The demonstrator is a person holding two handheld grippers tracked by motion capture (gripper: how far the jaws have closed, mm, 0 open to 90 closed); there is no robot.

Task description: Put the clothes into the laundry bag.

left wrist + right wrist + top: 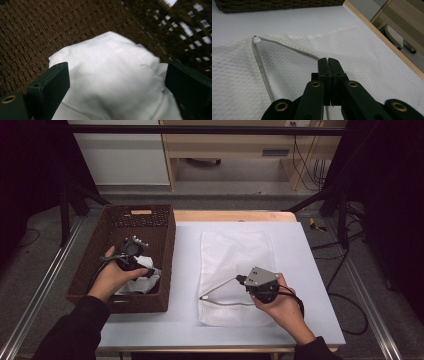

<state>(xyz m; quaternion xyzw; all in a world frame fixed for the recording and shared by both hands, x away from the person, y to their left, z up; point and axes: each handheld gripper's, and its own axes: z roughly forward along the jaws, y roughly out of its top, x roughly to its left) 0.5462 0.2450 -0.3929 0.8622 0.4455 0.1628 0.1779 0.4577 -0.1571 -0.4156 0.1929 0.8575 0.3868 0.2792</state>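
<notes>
Left gripper (115, 82) open astride white cloth (112, 75) in wicker basket (150, 227); pinch centre fold. Right gripper (328, 61) clamps mesh bag (235, 250) zipper edge at 6 o'clock; hold mouth lifted.

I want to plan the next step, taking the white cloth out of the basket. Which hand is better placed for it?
Left. The left tool is inside the basket, jaws open on either side of the white cloth. The right tool is shut on the mesh bag edge on the table.

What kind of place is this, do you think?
Probably a lab or workshop set up for recording handling work: a white-topped table inside a black metal frame, cables on the floor, and plain wooden furniture behind.
</notes>
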